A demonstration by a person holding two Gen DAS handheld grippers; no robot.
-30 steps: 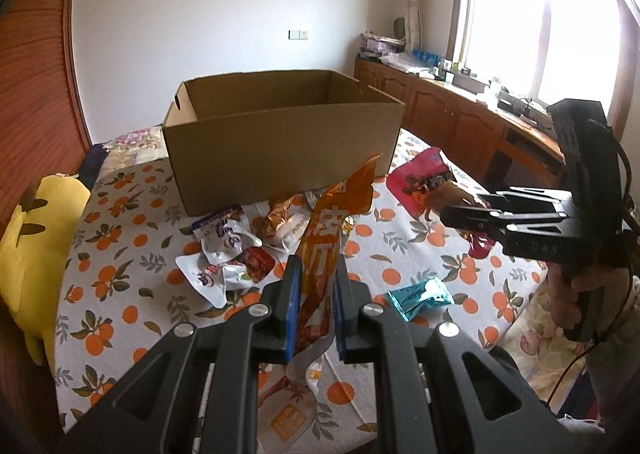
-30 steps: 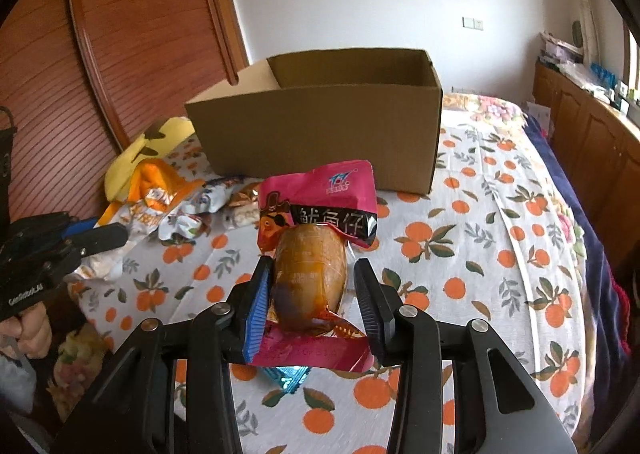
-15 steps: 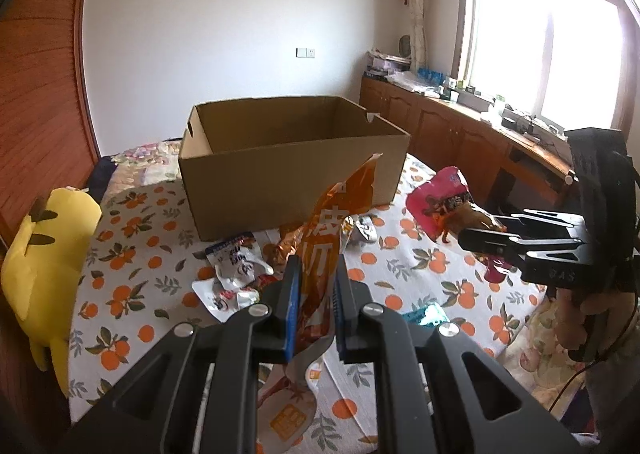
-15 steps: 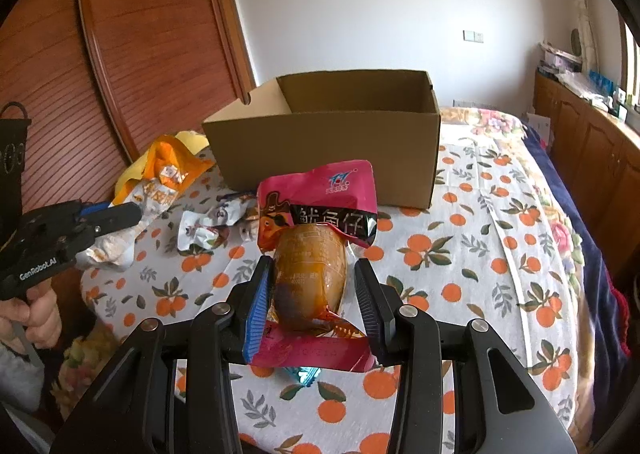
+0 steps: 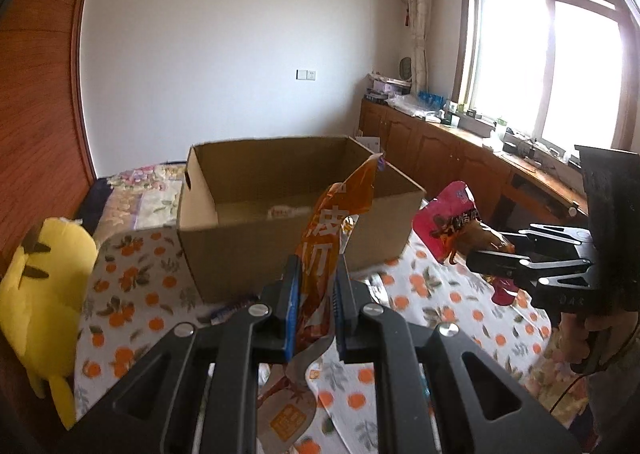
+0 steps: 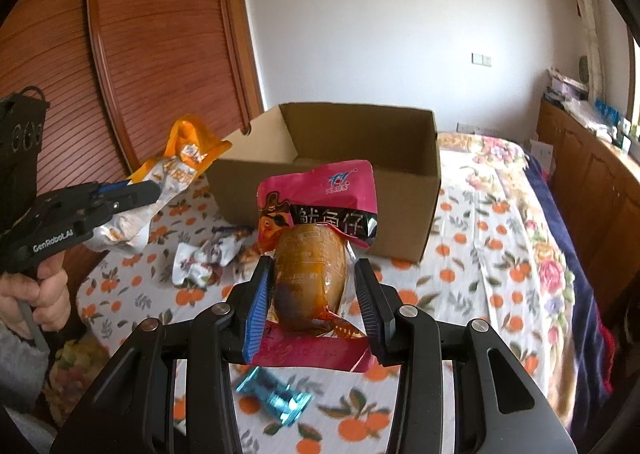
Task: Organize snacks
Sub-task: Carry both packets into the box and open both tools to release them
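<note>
Two grips: my left gripper (image 5: 314, 308) pinches the orange packet (image 5: 324, 250), right gripper (image 6: 310, 300) clamps the pink pouch (image 6: 320, 238), both before the cardboard box (image 5: 280, 206). Only right cam shows teal candy (image 6: 276, 400), "GenRobot.AI", pouch's "鱿鱼仔".

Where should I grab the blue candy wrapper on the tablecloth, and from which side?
Grip the blue candy wrapper across its puffed middle, coming from above, probably with the jaws crosswise to its length. It lies flat on the tablecloth, and its twisted ends look too thin to hold.
</note>
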